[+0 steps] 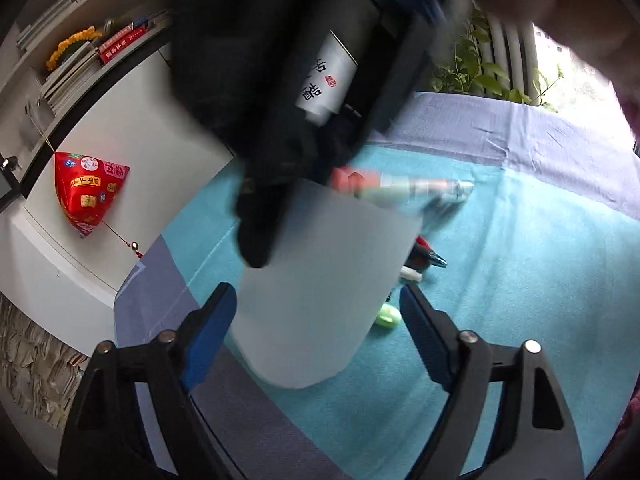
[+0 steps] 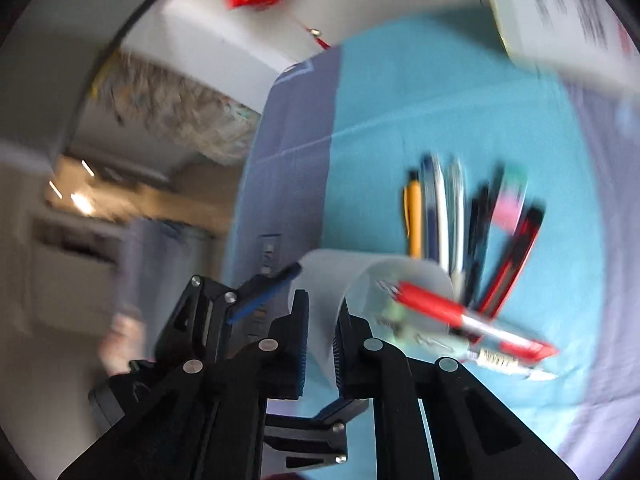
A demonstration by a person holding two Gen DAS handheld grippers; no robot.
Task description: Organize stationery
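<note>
Pinching the rim of the frosted cup [image 2: 360, 276], the right gripper [image 2: 320, 344] tips it on the teal cloth [image 2: 400, 100]; pens [image 2: 448, 216] spill beyond its mouth. The left gripper [image 1: 318, 324] stands wide apart around the cup, its pads beside the walls.

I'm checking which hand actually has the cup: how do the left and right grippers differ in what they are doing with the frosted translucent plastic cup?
The right gripper has its fingers nearly together, pinching the rim of the frosted translucent plastic cup; the left gripper has its fingers spread wide on either side of the cup body, with gaps showing. The right one comes from above, the left one from the side. Both have black arms with blue pads.
</note>
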